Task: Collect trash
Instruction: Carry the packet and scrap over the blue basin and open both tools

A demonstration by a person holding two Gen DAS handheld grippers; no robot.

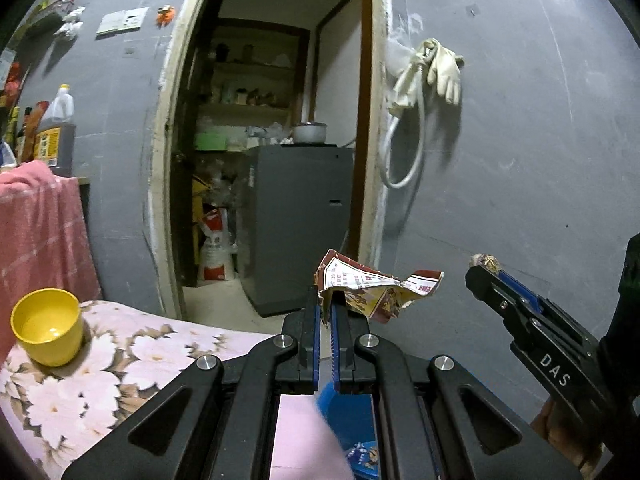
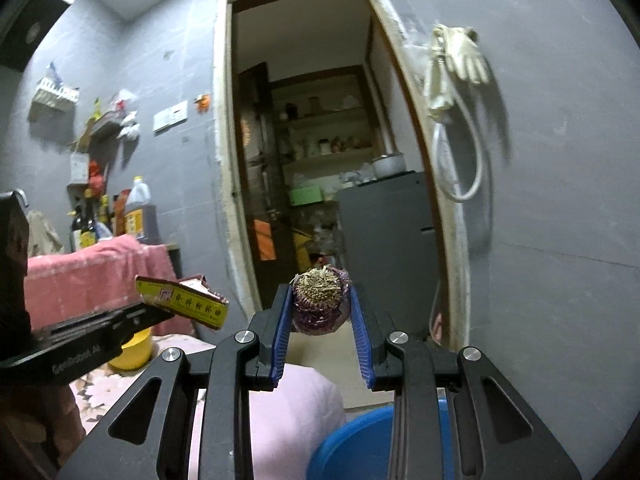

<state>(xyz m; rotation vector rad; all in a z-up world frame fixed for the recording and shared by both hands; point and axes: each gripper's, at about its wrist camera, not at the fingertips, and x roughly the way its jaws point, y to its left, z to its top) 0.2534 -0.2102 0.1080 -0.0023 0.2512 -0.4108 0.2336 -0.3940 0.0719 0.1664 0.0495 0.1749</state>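
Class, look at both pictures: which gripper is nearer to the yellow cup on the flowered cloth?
Left. The left gripper, shut on a crumpled wrapper, hangs just right of the yellow cup. The right gripper, holding an onion end, is farther right, beyond the left one.

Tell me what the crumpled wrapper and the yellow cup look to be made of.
Crumpled wrapper: printed paper or thin card, matte; it shows sharp creases and a torn edge, though foil lining can't be ruled out. Yellow cup: probably plastic, smooth with a slight sheen and uniform colour.
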